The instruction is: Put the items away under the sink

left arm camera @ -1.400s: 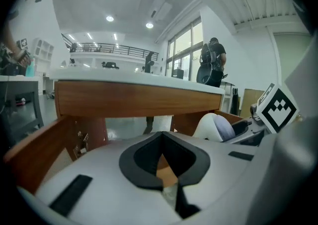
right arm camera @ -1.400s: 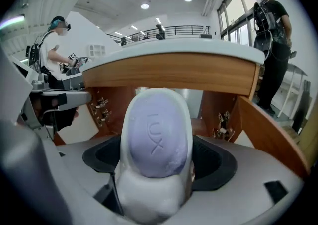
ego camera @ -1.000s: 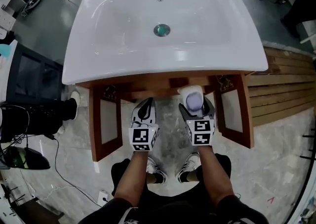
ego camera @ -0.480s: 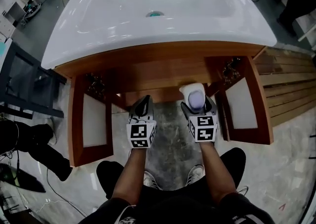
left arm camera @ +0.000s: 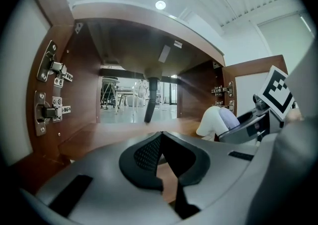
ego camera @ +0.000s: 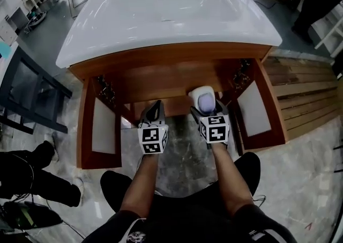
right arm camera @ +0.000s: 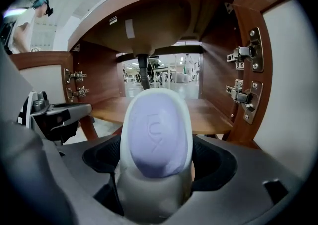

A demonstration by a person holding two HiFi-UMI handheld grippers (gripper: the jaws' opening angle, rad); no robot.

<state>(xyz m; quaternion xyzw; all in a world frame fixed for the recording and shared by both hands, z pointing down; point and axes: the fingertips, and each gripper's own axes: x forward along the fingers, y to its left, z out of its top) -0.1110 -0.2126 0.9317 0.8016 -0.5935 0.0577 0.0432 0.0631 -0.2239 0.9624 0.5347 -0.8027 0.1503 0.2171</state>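
A white soap dish (ego camera: 205,98) carrying a purple soap bar (right arm camera: 157,134) sits between the jaws of my right gripper (ego camera: 207,109), which is shut on it. The dish (right arm camera: 154,189) is held just in front of the open cabinet under the white sink (ego camera: 166,8), level with the wooden shelf (right arm camera: 208,114). My left gripper (ego camera: 154,112) is beside it on the left, shut with nothing in it (left arm camera: 161,162). In the left gripper view the dish (left arm camera: 218,122) shows at the right, at the shelf's front edge.
Both cabinet doors stand open, the left door (ego camera: 103,126) and the right door (ego camera: 253,109). A dark drain pipe (right arm camera: 144,72) comes down at the shelf's middle back. Metal hinges (right arm camera: 243,52) line the side walls. The cabinet has no back. A person's legs (ego camera: 27,175) are at left.
Both grippers have moved forward toward the cabinet opening, the right one still holding the soap dish. The head view has dropped lower and now shows more of the cabinet front.
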